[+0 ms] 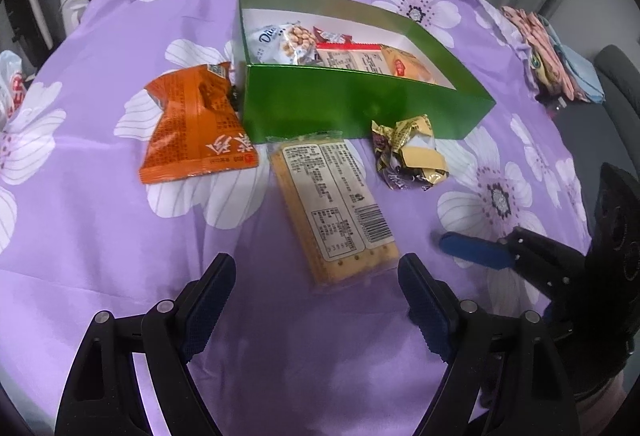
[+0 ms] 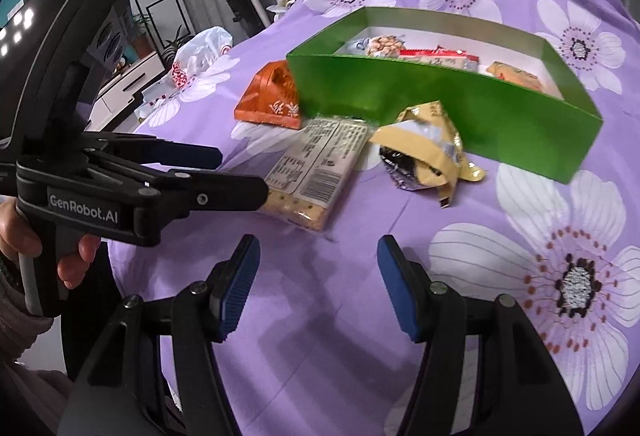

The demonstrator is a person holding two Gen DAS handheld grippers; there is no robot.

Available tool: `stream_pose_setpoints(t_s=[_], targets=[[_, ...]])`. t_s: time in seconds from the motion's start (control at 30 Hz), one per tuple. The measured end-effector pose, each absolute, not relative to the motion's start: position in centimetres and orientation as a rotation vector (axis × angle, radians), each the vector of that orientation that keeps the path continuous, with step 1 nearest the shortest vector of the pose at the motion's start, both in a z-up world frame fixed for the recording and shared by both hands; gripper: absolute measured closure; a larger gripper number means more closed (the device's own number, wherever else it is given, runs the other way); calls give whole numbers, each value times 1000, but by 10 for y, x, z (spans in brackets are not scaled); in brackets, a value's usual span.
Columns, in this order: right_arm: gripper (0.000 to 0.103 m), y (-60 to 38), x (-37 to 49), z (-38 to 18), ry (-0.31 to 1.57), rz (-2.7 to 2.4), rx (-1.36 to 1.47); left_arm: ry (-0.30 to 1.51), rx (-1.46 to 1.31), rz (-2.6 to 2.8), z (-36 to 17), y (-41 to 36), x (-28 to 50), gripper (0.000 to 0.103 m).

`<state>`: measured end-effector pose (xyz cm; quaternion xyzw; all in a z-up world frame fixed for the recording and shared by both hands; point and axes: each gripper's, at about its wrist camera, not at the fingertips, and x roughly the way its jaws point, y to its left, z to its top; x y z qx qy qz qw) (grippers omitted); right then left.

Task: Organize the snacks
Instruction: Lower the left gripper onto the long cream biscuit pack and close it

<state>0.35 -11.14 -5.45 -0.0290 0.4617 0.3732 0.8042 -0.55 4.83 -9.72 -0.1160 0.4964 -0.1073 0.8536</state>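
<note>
left wrist: left gripper spread wide, empty, over clear-wrapped cracker pack; orange crinkled pouch and gold foil packet flank it against green cardboard box mid-tablecloth | right wrist: right gripper splayed, empty; cracker pack ahead, left gripper alongside

Cracker pack just ahead of left gripper fingers, between them. Chip bag ahead-left, crumpled wrapper ahead-right. Box behind all three, holding snack packets.
</note>
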Motion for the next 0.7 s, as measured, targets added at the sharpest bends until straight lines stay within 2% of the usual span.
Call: stream_pose_setpoints(t_s=[0.47, 0.53, 0.67, 0.7], targets=[[42, -87, 18, -69, 991, 847, -72, 1022, -317, -308, -108, 44, 11, 20], [42, -85, 21, -70, 995, 856, -66, 1022, -332, -322, -109, 45, 14, 26], [40, -82, 26, -72, 1007, 876, -55, 1024, -340, -332, -112, 43, 18, 32], [40, -81, 28, -72, 1010, 884, -52, 1024, -341, -334, -113, 43, 19, 38]])
